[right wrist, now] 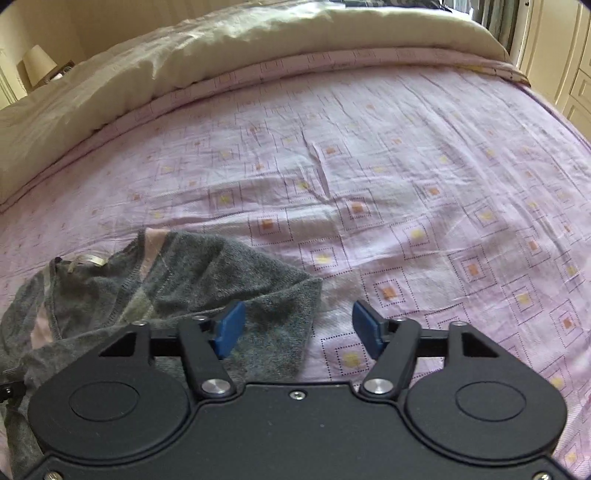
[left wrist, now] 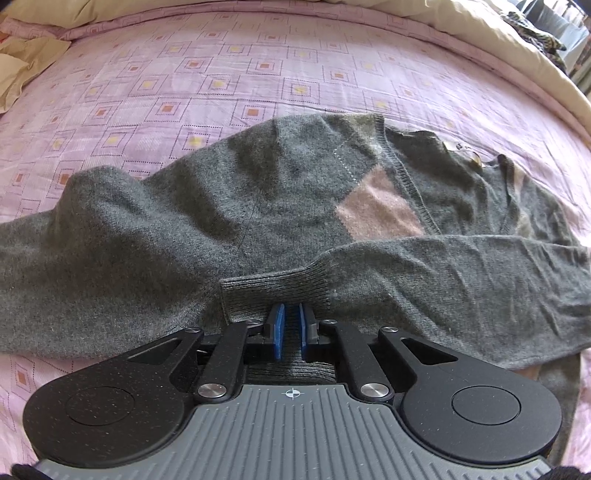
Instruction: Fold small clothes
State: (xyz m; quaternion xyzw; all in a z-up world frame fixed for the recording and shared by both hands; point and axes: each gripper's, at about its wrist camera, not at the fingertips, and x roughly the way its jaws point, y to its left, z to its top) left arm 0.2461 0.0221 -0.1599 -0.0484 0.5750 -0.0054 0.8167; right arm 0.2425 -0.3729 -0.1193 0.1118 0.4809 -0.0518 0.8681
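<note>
A pink bedsheet (right wrist: 369, 147) patterned with squares is spread over the bed. A cream duvet (right wrist: 184, 48) is bunched along its far edge. A lamp (right wrist: 37, 64) is seen beyond the far left corner.

- A bed fills both views, covered by a pink sheet (right wrist: 406, 155) printed with nested squares that have yellow or orange centres.
- The sheet is creased, with a sharper fold near its middle in the right wrist view.
- A cream duvet (right wrist: 221, 48) lies bunched along the far edge of the bed, over a pink patterned border.
- A cream pillow (left wrist: 22, 74) sits at the far left corner in the left wrist view.
- A lamp with a beige shade (right wrist: 38, 64) stands beyond the far left corner, against a cream wall (right wrist: 92, 22).
- Cream panelled doors (right wrist: 580, 85) stand past the right edge.
- Soft daylight falls across the bedding.
</note>
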